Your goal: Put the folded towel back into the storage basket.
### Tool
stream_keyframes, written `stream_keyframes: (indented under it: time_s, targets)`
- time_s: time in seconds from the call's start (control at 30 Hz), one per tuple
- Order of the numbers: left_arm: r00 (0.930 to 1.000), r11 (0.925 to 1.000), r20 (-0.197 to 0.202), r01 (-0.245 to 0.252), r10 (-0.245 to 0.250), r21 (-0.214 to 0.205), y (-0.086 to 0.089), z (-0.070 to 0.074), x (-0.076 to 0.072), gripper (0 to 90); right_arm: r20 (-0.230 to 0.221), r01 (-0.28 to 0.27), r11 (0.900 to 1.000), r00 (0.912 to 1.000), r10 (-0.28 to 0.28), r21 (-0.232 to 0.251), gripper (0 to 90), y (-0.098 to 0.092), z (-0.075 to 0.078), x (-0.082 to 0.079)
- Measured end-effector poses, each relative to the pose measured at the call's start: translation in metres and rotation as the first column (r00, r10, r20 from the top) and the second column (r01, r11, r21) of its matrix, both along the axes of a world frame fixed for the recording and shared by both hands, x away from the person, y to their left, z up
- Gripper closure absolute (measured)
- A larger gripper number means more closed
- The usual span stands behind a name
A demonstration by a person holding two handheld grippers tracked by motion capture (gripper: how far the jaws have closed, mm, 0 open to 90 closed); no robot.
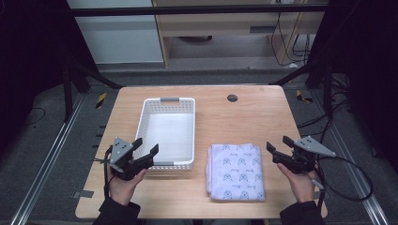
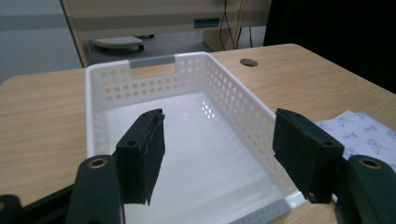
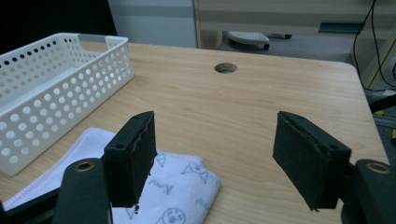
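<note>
On the table (image 1: 244,117), white perforated basket (image 1: 168,132) sits left of centre, w/ nothing inside it. Folded white cloth (image 1: 236,170) w/ small blue printed figures lies flat just right of the basket, nearer the front edge, not touching it.

Left tool (image 1: 146,151) hovers at the basket's near left corner, jaws wide apart, nothing btwn them. From the left gripper view the left tool (image 2: 219,154) looks straight down the length of the basket (image 2: 140,74), cloth (image 2: 359,130) peeking in at right.

Right tool (image 1: 279,145) hangs just right of the cloth, above the table, also gaping open and holding nothing. Right gripper view: the right tool (image 3: 215,158) is over the cloth's (image 3: 177,186) corner, left jaw above the fabric, right jaw above bare wood; basket (image 3: 56,88) off to the left, round cable hole (image 3: 225,67) further back.

Both hands grip the tools from the near edge, dark sleeves, cables trailing.
</note>
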State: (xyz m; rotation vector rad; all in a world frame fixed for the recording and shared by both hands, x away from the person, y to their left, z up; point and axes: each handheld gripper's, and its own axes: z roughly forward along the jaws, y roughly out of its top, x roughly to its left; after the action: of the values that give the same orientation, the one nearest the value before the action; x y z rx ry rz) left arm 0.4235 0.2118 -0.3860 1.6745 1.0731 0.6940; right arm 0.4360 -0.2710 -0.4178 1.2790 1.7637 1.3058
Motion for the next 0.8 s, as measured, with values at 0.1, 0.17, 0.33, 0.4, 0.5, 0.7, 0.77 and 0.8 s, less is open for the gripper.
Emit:
stream_keyframes:
  time_s: [0.1, 0.17, 0.33, 0.4, 0.5, 0.7, 0.77, 0.8]
  targets:
    - [0.9997, 0.9997, 0.015, 0.017, -0.017, 0.016, -0.014, 0.006, 0.003, 32.5, 0.019, 0.002, 1.0000, 0.9998, -0.003, 0.009, 30.2, -0.002, 0.010, 0.000]
    - [0.9995, 0.9996, 0.016, 0.027, -0.027, 0.007, -0.022, 0.009, 0.006, 32.3, 0.023, 0.001, 0.9999, 0.9997, -0.001, 0.014, 30.2, -0.003, 0.012, 0.000]
    - [0.9981, 0.9982, 0.016, 0.060, -0.060, 0.001, -0.042, 0.012, 0.009, 31.4, 0.025, -0.009, 0.9998, 0.9997, 0.008, 0.017, 30.1, -0.001, 0.017, 0.003]
    - [0.9972, 0.9972, 0.019, 0.073, -0.073, -0.013, -0.050, 0.013, 0.009, 31.5, 0.023, -0.018, 0.9997, 0.9996, 0.017, 0.018, 30.1, 0.001, 0.019, 0.006]
    - [0.9951, 0.9952, 0.018, 0.097, -0.097, -0.015, -0.062, 0.012, 0.008, 31.8, 0.020, -0.027, 0.9995, 0.9995, 0.026, 0.016, 30.0, 0.003, 0.020, 0.008]
    - [0.9923, 0.9921, 0.001, 0.124, -0.124, -0.016, -0.079, 0.006, 0.007, 32.8, 0.011, -0.061, 0.9980, 0.9981, 0.061, 0.016, 30.0, 0.010, 0.024, 0.012]
    - [0.9912, 0.9910, -0.002, 0.132, -0.132, -0.018, -0.084, 0.003, 0.005, 33.4, 0.005, -0.066, 0.9977, 0.9978, 0.066, 0.014, 30.0, 0.013, 0.024, 0.013]
    - [0.9906, 0.9905, -0.004, 0.137, -0.137, -0.015, -0.087, 0.002, 0.004, 33.5, 0.003, -0.070, 0.9975, 0.9975, 0.070, 0.013, 30.0, 0.014, 0.023, 0.014]
